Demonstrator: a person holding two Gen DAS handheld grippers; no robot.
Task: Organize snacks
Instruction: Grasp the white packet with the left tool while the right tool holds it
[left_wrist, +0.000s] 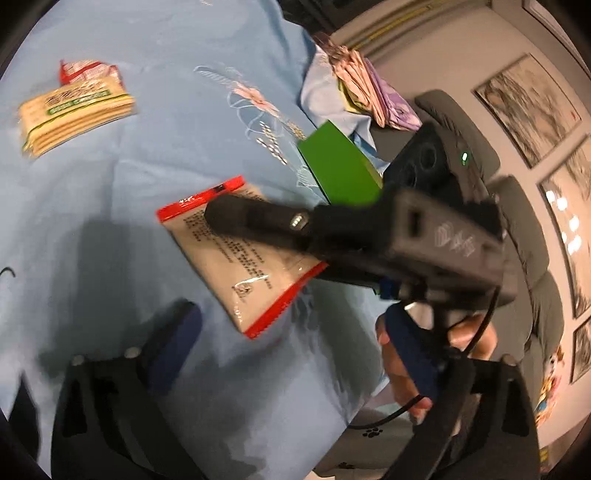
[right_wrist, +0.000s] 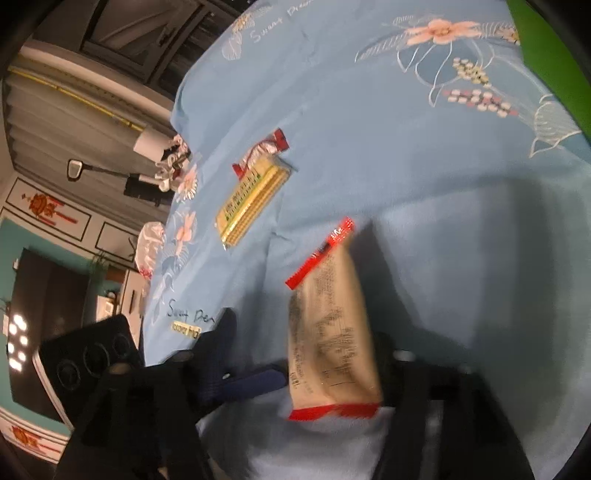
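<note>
Left gripper (left_wrist: 280, 332): nearest the lens, jaws spread wide, blue-padded fingers (left_wrist: 173, 343) either side of bare cloth, gripping nothing.
Right gripper (right_wrist: 317, 369): reaching across in the left wrist view, one dark finger lying over the cream packet; in its own view the packet stands up between the fingers; looks clamped on it, though blur hides the contact.
Cream packet (left_wrist: 240, 258): red sealed ends, back panel of small printed text facing up, too blurred to read; near the middle of the blue tablecloth (left_wrist: 110, 206).
Yellow cracker pack (left_wrist: 74, 114): stacked, green label band, characters unreadable; well apart from the cream packet, toward the far side.
Red-and-white wrapper (left_wrist: 88, 72): touching the cracker pack, partly tucked behind it.
Green box (left_wrist: 338, 166): open, at the cloth's edge just beyond the cream packet; contents hidden.
Readable writing: "Sweet Dre…" in script on the cloth (right_wrist: 188, 315); nothing else legible.
Progress: judged early; three snacks loose on the cloth, none visibly boxed.
Left to do: likely carry each to the green box.
</note>
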